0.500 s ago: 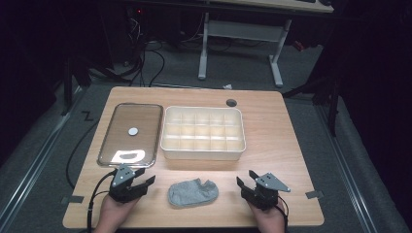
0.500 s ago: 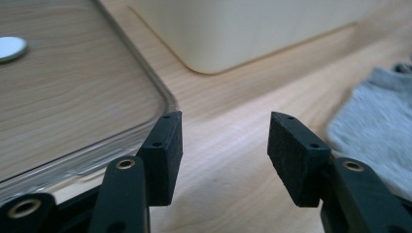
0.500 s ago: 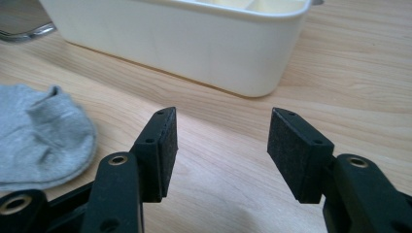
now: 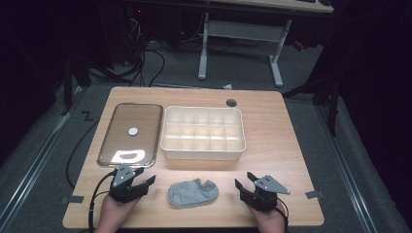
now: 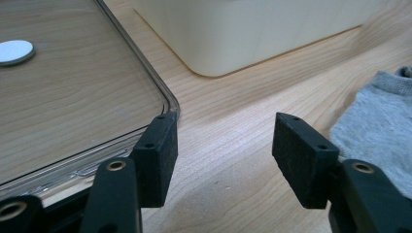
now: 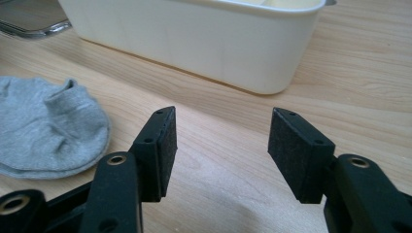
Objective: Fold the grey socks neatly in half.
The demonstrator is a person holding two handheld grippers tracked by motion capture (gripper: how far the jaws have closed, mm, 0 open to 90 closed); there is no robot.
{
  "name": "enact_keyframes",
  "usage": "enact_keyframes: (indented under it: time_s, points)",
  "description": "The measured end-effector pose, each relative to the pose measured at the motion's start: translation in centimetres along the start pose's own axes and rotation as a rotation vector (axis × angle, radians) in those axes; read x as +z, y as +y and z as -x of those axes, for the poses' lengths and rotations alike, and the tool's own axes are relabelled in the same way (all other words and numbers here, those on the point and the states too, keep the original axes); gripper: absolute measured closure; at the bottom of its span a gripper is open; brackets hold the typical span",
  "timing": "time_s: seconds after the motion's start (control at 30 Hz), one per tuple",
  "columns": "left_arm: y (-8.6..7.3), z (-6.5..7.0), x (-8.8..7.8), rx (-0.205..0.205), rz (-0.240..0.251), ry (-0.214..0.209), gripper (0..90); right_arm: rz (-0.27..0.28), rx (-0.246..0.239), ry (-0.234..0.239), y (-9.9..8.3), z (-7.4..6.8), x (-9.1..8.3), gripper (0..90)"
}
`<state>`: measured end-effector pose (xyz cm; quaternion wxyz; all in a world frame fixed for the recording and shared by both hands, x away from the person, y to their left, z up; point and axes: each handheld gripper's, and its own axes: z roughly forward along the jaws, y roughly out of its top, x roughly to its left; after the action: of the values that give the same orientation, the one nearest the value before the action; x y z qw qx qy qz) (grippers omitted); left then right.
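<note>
Grey sock [image 4: 193, 193] unmoved between 2 open, unshifted grippers

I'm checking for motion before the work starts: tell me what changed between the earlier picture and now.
Nothing visibly changed. The left gripper and right gripper rest open at the near edge of the table, either side of the grey sock, holding nothing. The clear lid and white divided box lie as before.
</note>
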<state>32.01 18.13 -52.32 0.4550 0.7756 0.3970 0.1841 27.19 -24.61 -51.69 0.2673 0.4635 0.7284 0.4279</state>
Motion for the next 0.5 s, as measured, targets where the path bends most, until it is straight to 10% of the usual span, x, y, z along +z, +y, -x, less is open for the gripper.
enact_keyframes:
  time_s: [0.5]
  points:
    - [0.1,0.7,0.4,0.002,-0.015,-0.032,40.8,-0.011,-0.030,0.019,0.2,-1.2,0.3,45.9]
